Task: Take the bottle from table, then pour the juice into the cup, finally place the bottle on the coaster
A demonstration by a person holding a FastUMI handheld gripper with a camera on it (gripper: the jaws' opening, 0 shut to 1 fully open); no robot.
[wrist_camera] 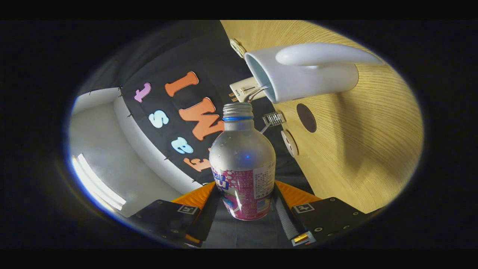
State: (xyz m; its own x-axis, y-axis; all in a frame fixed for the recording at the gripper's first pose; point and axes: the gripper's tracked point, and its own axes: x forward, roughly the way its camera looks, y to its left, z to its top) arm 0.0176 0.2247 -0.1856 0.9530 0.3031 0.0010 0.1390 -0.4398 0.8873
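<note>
gripper view: the gripper [244, 209] pinches the bottle [242, 164] low on its label, both fingers pressing, the whole view rolled sideways so its open neck tips toward the white cup [310, 80] on the table [373, 149]; the coaster [306, 117] waits beside the cup.

The bottle [242, 164] sat between the two fingers of the tool [244, 213], both pressing its sides, its open neck pointing ahead. Just beyond the neck stood the cup [298, 76] on the tabletop [373, 149], its mouth turned toward the bottle. The coaster [306, 117] lay on the tabletop beside the cup, near the bottle's neck. The view was tipped sideways against the tabletop.
</note>
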